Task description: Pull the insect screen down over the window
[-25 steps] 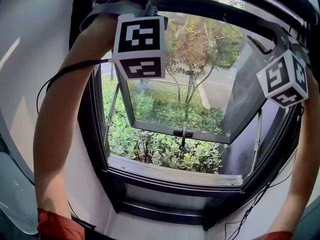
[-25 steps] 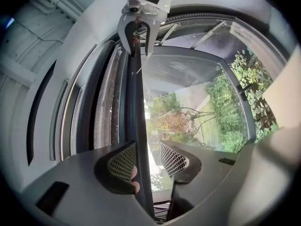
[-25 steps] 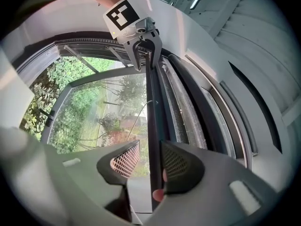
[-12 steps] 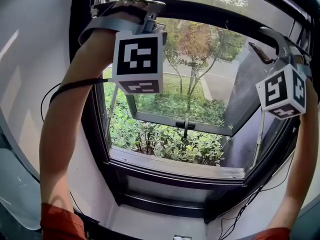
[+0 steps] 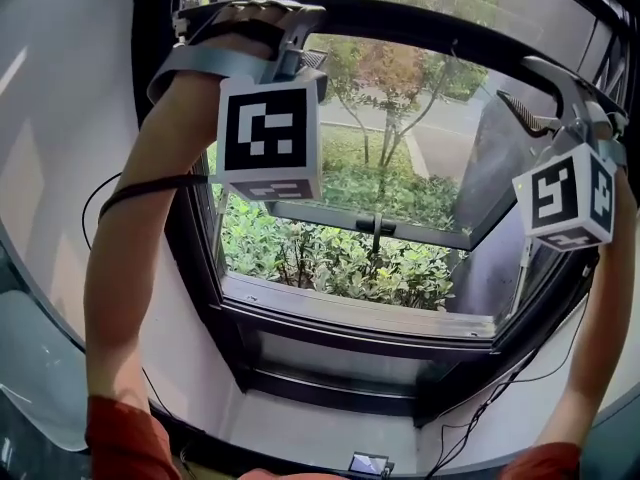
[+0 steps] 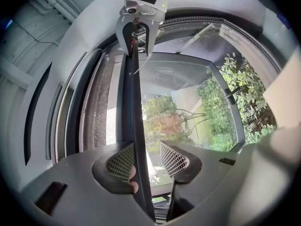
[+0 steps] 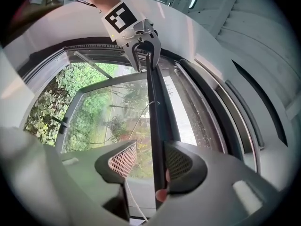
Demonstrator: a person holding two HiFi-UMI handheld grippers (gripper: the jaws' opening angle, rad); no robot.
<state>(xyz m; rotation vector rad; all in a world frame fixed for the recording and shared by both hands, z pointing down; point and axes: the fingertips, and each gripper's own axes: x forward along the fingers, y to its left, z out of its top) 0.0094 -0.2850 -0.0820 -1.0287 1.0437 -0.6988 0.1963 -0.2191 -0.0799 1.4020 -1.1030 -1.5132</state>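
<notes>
Along the top edge of the window (image 5: 355, 315), the screen bar (image 6: 133, 98) runs through both tools: the left hand-held gripper (image 6: 143, 158) stands open around it, the right hand-held gripper (image 7: 149, 160) is opening, bar between. Best close both firmly, then pull down evenly.

No text, label, brand or number can be read anywhere.

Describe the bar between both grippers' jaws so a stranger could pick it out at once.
Find the big dark-framed window and look to its top edge. There a thin dark bar runs along it, passing between the open jaws of the left gripper and the opening jaws of the right gripper. Unlike the fixed frame rails beside it, it alone runs through both grippers.
</notes>
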